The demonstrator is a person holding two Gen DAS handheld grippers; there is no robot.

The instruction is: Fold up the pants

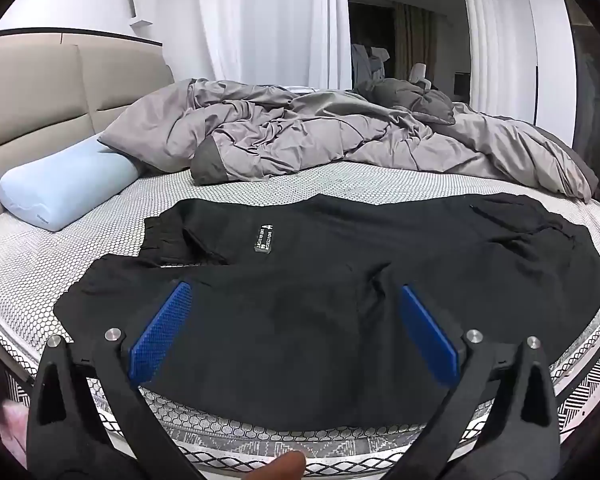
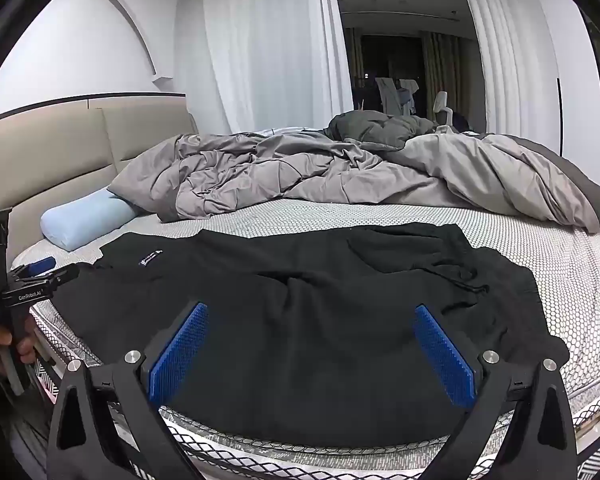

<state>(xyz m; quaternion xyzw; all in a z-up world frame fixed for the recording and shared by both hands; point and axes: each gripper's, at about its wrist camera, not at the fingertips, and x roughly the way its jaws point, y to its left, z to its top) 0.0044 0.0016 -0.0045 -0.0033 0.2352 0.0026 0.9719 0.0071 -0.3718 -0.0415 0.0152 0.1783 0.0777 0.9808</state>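
Note:
Black pants lie spread flat across the near side of the bed, with a small white-lettered label on them. In the right wrist view the same pants show their waistband and drawstring at the right. My left gripper hovers over the near edge of the cloth, open, with blue pads wide apart and nothing between them. My right gripper is likewise open above the pants, blue pads spread. The left gripper also appears at the far left of the right wrist view, held by a hand.
The mattress has a white honeycomb-patterned cover. A rumpled grey duvet fills the far side of the bed. A light blue pillow lies at the left by the beige headboard. White curtains hang behind.

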